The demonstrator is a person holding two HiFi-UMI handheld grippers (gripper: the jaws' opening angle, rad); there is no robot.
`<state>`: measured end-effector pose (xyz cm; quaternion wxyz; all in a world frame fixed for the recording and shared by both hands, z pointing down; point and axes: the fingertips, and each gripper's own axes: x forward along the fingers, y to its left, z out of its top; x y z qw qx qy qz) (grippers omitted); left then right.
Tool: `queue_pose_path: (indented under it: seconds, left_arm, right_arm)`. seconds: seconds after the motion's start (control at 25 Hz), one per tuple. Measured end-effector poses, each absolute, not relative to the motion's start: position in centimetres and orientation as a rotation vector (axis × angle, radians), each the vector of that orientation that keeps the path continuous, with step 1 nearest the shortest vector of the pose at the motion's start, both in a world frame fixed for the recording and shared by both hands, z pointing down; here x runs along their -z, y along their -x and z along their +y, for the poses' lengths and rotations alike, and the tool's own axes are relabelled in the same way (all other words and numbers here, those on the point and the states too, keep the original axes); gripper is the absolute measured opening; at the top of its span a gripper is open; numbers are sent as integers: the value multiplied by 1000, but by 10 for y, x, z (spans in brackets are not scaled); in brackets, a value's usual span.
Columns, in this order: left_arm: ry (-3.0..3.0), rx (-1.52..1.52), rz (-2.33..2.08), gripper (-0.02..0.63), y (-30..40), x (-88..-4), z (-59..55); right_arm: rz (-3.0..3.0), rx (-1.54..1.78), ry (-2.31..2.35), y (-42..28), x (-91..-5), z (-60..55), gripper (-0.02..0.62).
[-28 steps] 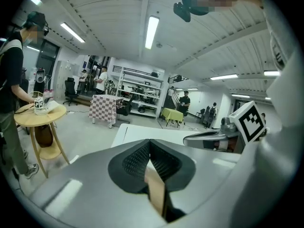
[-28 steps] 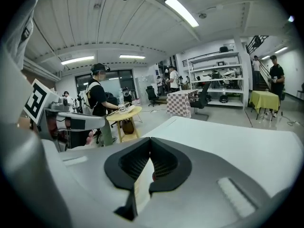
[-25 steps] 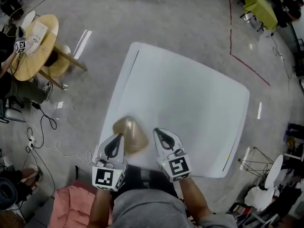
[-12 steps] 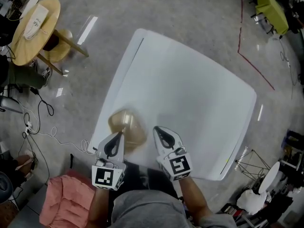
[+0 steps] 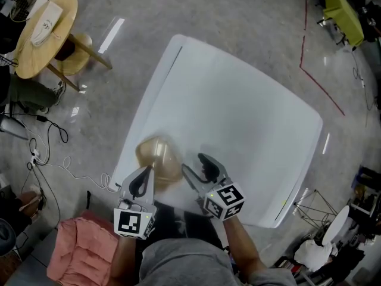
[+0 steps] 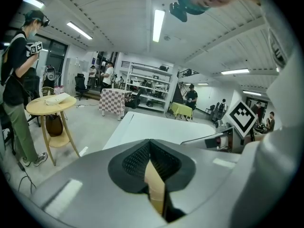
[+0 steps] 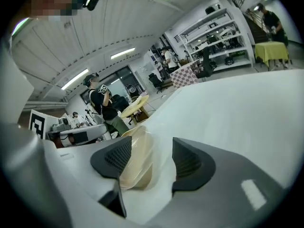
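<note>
- The tan bag (image 5: pixel 158 159) lies crumpled on the near left part of the white table (image 5: pixel 238 106), close to the near edge, right in front of you.
- It is a rounded heap. Its near end runs into your left gripper (image 5: pixel 144 176) and its bulk swells away toward the far side.
- In the left gripper view, the jaws of your left gripper (image 6: pixel 151 161) are pressed together on a thin tan edge of the bag (image 6: pixel 156 194), which stands upright in the pinch.
- Your right gripper (image 5: pixel 198 167) sits just right of the bag, turned slantwise so its mouth faces left and far, toward the heap.
- The jaws of your right gripper (image 7: pixel 149 156) are spread wide and hold nothing. The bag (image 7: pixel 135 161) bulges into the left side of the gap, close against the left finger (image 7: pixel 113 156). You cannot tell whether it touches. The right side of the gap shows only bare table.
- So the bag lies left of your open tongs, already partly inside their mouth, while the left hand is the one on it.
- Farther out, a round wooden table (image 5: pixel 36 37) stands on the floor at the far left.
- A pink cloth (image 5: pixel 74 261) lies at the near left, below the table edge.
- A red line (image 5: pixel 318 79) crosses the floor at the far right.
</note>
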<state>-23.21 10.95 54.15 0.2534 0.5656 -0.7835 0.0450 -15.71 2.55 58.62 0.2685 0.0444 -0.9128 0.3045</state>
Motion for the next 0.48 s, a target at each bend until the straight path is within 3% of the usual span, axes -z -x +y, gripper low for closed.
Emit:
queue_pose_path:
  seconds: [0.2,0.48]
  left_arm:
    - [-1521,-131,-2137,11,236,-545,114]
    - [-1502,-120,-2131,11,237,-547,119]
  right_arm:
    - [-2394,-946,-71,160,-598,33,322]
    - [-2348,-956,-28,167,-611,44,322]
